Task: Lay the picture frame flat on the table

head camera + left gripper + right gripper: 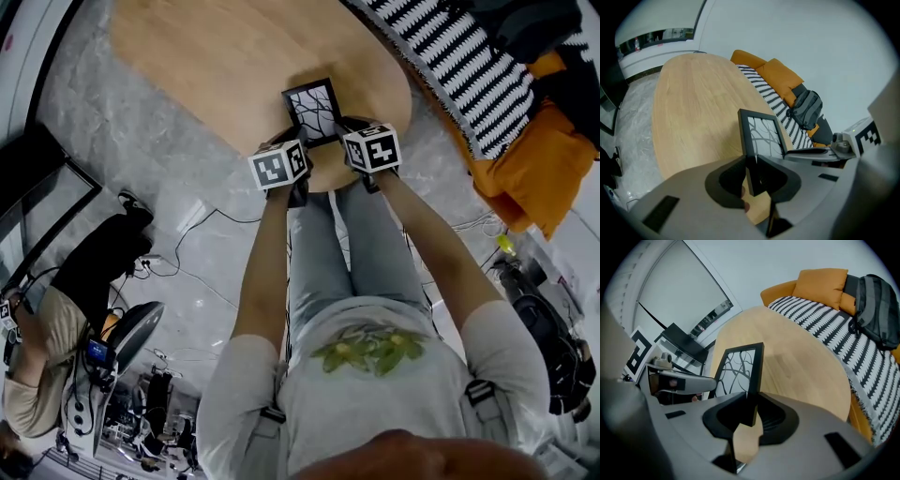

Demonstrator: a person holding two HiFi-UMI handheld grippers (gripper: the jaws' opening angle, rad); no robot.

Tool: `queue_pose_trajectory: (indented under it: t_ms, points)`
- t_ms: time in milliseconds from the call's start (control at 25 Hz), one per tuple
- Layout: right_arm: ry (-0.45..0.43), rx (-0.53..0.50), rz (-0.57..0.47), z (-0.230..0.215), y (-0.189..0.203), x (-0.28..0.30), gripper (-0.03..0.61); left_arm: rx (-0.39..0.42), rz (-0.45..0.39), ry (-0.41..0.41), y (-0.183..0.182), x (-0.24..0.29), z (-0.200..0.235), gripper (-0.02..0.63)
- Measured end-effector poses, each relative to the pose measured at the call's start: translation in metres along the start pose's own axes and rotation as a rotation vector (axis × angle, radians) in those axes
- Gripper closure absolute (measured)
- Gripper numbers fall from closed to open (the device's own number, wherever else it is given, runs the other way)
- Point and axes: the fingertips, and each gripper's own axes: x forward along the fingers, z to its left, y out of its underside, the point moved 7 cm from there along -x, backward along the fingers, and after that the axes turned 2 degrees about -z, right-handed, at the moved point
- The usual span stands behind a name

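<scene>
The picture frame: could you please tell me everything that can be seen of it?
The picture frame is a slim black rectangle around a white print of bare black branches. It stands steeply, not flat, over the near end of the wooden table. The left gripper clamps its left edge, the right gripper its right edge. Whether its bottom edge touches the table cannot be told.

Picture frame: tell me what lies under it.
Under the picture frame is the wooden table. The left hand-held gripper and right hand-held gripper clamp its sides, hiding whether it touches.
</scene>
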Motion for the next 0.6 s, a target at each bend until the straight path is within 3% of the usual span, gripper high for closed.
queue_pose_trajectory:
  t_ms: [600]
  points:
    - [-0.014, -0.022, 0.037, -0.020, 0.009, 0.042, 0.494, -0.068, -0.008, -0.012, 0.014, 0.040, 0.023, 0.529]
